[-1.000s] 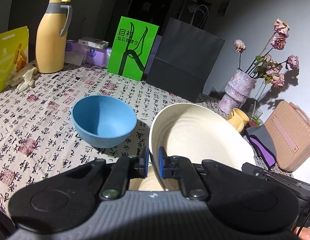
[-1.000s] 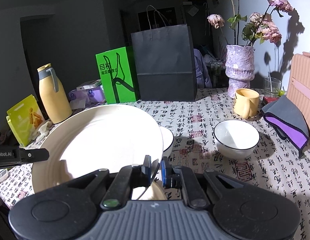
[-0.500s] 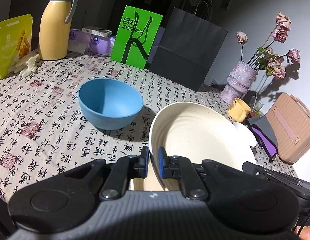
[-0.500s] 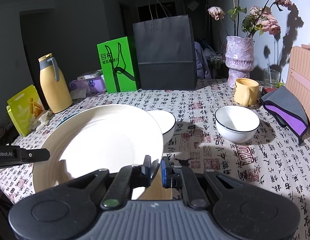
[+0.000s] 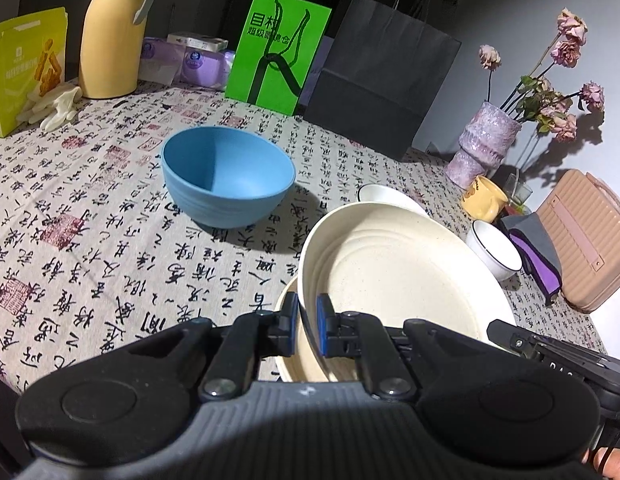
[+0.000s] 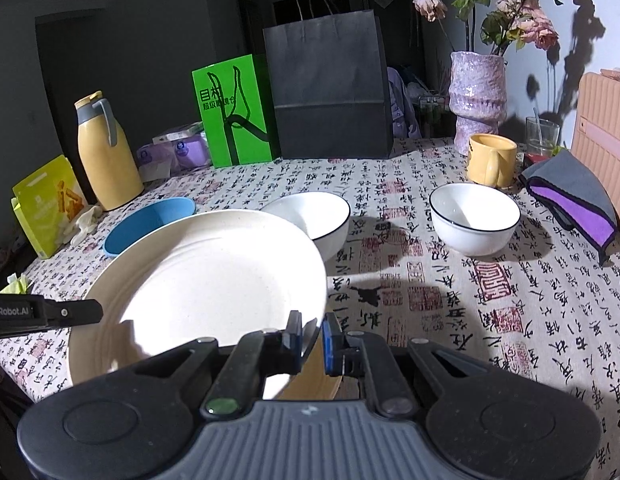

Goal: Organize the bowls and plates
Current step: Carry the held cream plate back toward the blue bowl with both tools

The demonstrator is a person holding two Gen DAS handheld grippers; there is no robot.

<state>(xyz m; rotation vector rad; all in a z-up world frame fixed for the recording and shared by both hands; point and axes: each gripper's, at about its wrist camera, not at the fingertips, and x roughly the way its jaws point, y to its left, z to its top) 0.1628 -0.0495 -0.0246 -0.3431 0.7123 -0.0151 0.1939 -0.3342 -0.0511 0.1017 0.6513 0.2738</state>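
Left gripper (image 5: 307, 320), lower centre of its frame, angled downward, pads clamped on a thin rim. Right gripper (image 6: 312, 336), lower centre, likewise pinched. A fingertip (image 5: 608, 458) shows at lower right corner.

The tabletop (image 6: 450, 320), under a calligraphy-print cloth, carries a blue bowl (image 5: 226, 180), two white bowls (image 6: 474, 216), a yellow mug (image 6: 490, 160) and a black paper bag (image 6: 330, 80).

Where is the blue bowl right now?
The blue bowl stands upright on the patterned tablecloth, left of the held cream plate in the left wrist view, in front of the green sign.
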